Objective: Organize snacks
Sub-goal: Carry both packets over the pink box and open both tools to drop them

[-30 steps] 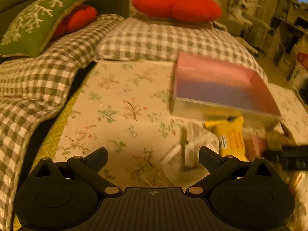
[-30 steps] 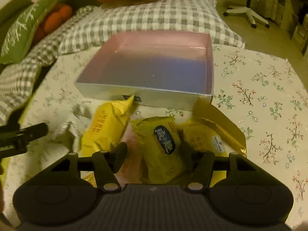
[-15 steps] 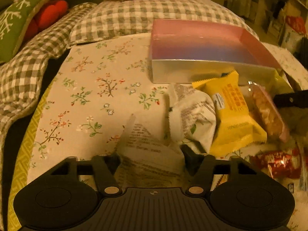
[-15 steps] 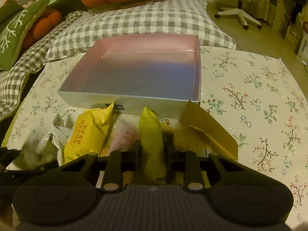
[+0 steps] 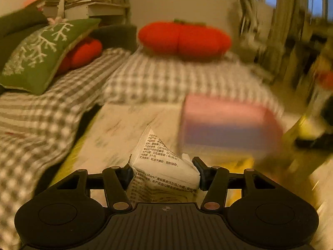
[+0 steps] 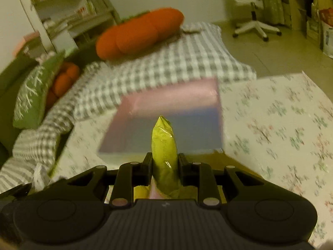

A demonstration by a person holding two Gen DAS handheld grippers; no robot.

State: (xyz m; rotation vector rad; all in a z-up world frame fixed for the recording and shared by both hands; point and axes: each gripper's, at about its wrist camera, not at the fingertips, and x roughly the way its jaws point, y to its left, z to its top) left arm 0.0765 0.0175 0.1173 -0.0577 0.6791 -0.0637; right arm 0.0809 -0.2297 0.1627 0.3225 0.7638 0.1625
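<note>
- Left wrist view: one left gripper [image 5: 164, 169], jaws just closing, half-open, clamping one white snack packet [image 5: 162, 166], near one pink box [image 5: 229, 125].
- Right gripper [image 6: 164, 167]: jaws narrow, gripping one yellow snack packet [image 6: 164, 145] before the box [image 6: 172, 112].
- Two orange cushions [image 6: 139, 33], one green cushion [image 6: 33, 95].

A lived-in home room: a sofa under a checked cover [image 6: 166, 66], tomato-shaped cushion [image 5: 184, 38], green snowflake pillow [image 5: 41, 52], crowded bookshelves [image 6: 62, 2], a white swivel chair [image 6: 255, 10] on tiled floor.

L gripper [image 5: 164, 171], R gripper [image 6: 164, 167], jaws clamped
</note>
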